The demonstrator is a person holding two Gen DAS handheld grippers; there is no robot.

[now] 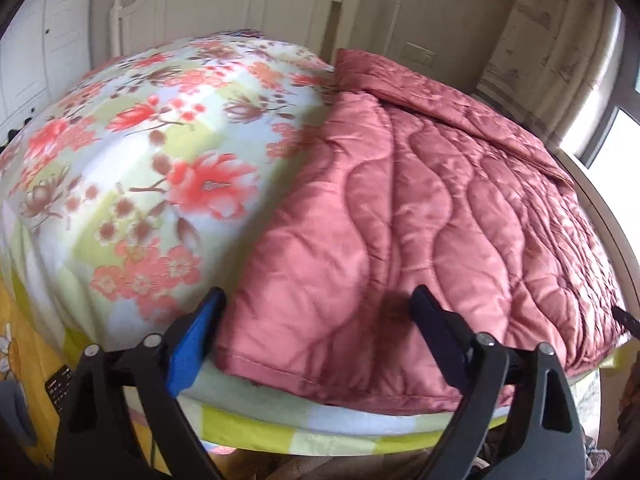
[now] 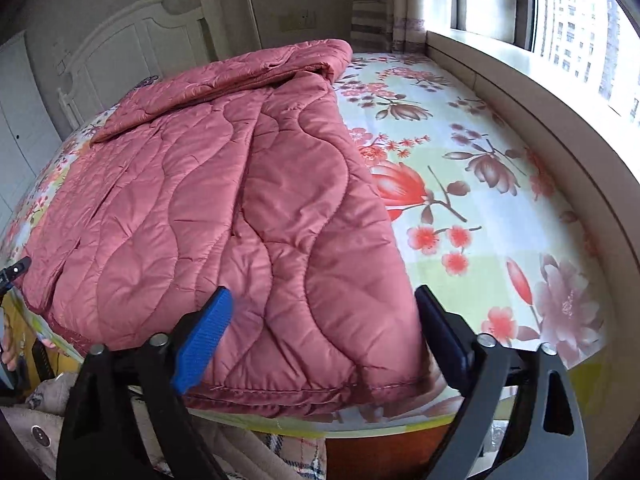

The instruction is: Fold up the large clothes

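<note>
A: We hold the left gripper [image 1: 316,312] spread over the near-left corner of the pink quilt [image 1: 400,208], ready to lift it.

B: Right gripper [image 2: 322,312] also spread, at the quilt's near-right corner. The quilt is puffy, satin, wave-stitched, lying in 2 layers on the floral bed sheet [image 2: 480,208].

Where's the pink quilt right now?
The pink quilt lies folded on the floral bedsheet, its near hem at the bed's foot edge. It sits ahead of both open claws, window side bare to its right in the right wrist view.
</note>
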